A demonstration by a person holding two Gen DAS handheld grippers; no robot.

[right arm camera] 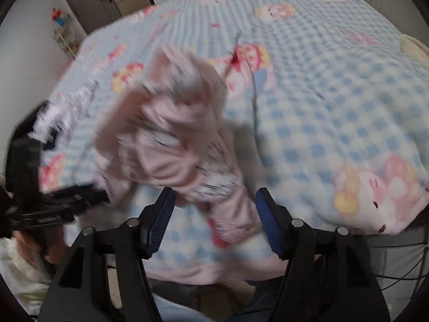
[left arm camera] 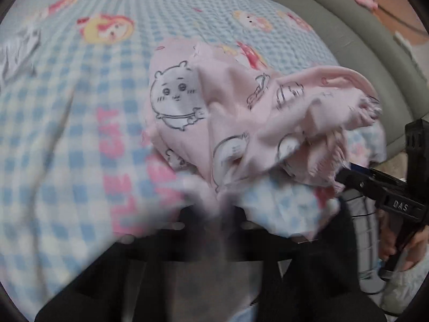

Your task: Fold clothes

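A pink garment [left arm camera: 241,118] printed with cartoon hamsters is bunched up and lifted above the blue checked blanket [left arm camera: 67,134]. My left gripper [left arm camera: 211,209] is blurred at the bottom of its own view, and the cloth runs down into its closed fingers. In the right wrist view it [right arm camera: 103,196] comes in from the left and pinches the garment's [right arm camera: 171,139] edge. My right gripper [right arm camera: 215,214] is open, its blue pads [right arm camera: 163,220] wide apart with a pink fold lying between them, unpinched. Its tip [left arm camera: 346,173] sits at the garment's frilled hem.
The blanket [right arm camera: 335,107] covers a bed with a grey padded edge [left arm camera: 348,40]. A crumpled white cloth [left arm camera: 18,51] lies at the far left of the bed. A hand [left arm camera: 402,252] holds the right gripper. A grey cabinet [right arm camera: 88,0] and a toy shelf [right arm camera: 63,32] stand beyond the bed.
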